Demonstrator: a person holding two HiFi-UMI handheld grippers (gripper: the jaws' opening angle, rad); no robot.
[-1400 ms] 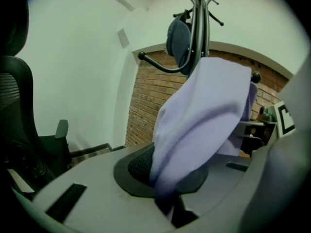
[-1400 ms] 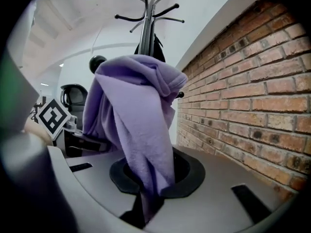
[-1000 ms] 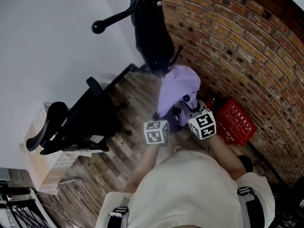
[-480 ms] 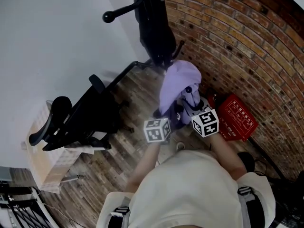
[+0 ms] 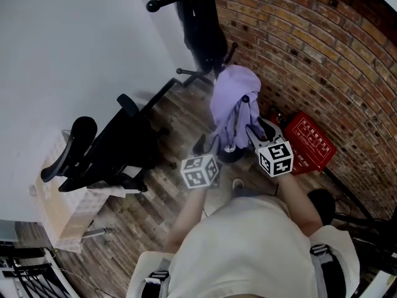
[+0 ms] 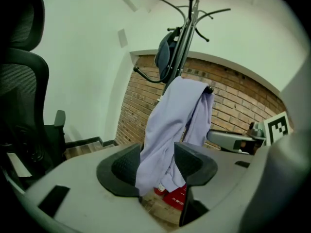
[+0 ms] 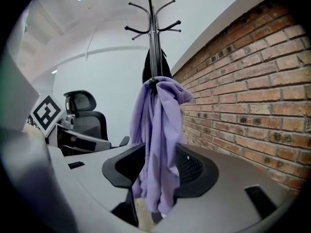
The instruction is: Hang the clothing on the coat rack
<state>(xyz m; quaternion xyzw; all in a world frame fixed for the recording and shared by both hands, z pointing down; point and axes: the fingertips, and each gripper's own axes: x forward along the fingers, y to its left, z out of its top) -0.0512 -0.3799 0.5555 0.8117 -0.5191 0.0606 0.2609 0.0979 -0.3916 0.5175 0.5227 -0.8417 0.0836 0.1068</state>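
A lilac garment (image 5: 232,104) hangs draped over a lower hook of the black coat rack (image 5: 231,113), close to the brick wall. My left gripper (image 5: 208,145) sits just in front of it, lower left, its jaws opening. In the left gripper view the cloth (image 6: 170,130) hangs in line with the gap between the jaws (image 6: 158,171), and the pads do not press it. My right gripper (image 5: 255,130) is at the garment's lower right, jaws also opening; in its view the cloth (image 7: 158,140) hangs free beyond the jaws (image 7: 159,171), below the rack's top prongs (image 7: 151,25).
A dark garment (image 5: 201,30) hangs higher on the same rack. A black office chair (image 5: 105,157) stands to the left on the wood floor. A red box (image 5: 308,149) lies by the brick wall (image 5: 322,61). A pale carton (image 5: 56,213) sits at far left.
Both grippers have opened and drawn back a little from the lilac garment. The cloth now hangs lower and straighter from its hook, free of both.
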